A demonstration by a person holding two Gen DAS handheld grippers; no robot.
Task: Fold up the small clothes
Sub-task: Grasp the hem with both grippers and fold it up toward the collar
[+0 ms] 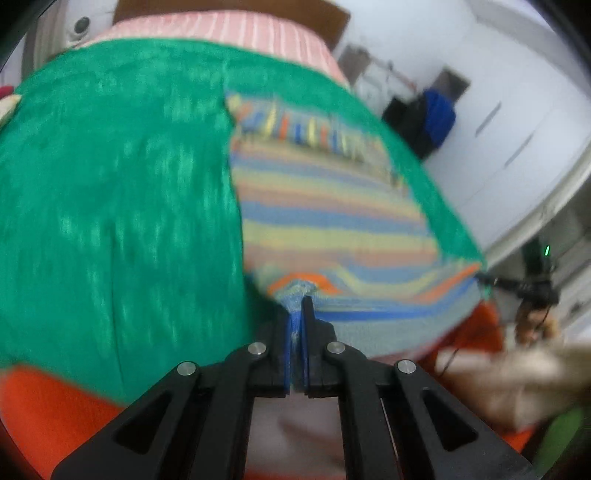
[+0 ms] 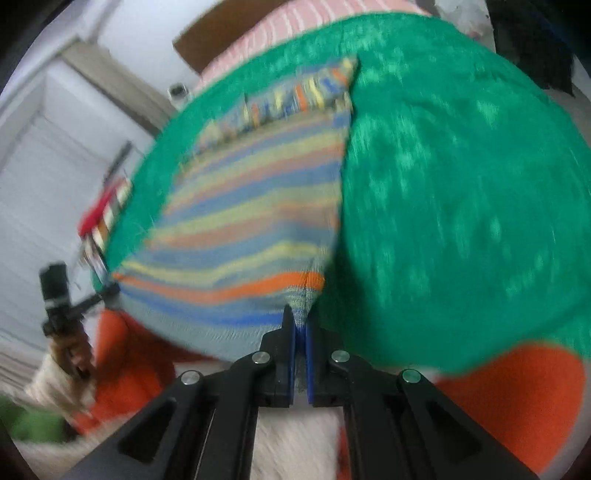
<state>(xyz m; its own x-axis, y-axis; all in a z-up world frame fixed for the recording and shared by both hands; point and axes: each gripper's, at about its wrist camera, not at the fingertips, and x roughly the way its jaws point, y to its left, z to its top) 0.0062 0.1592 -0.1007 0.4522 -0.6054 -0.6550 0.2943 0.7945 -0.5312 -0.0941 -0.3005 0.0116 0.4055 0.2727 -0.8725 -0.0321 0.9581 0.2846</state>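
Note:
A small striped garment (image 1: 328, 206) in blue, yellow and orange bands lies on a green cloth (image 1: 110, 192), its near hem lifted off the surface. My left gripper (image 1: 297, 306) is shut on the near left corner of that hem, fabric pinched between its blue pads. In the right wrist view the same striped garment (image 2: 251, 206) rests on the green cloth (image 2: 461, 192), and my right gripper (image 2: 301, 317) is shut on the near right corner. Both views are blurred by motion.
Orange fabric (image 1: 55, 410) shows below the green cloth's near edge. A pink striped sheet (image 1: 236, 31) lies beyond the cloth. The other hand-held gripper (image 2: 61, 299) appears at the left of the right wrist view. White cupboards (image 1: 498, 122) stand to the side.

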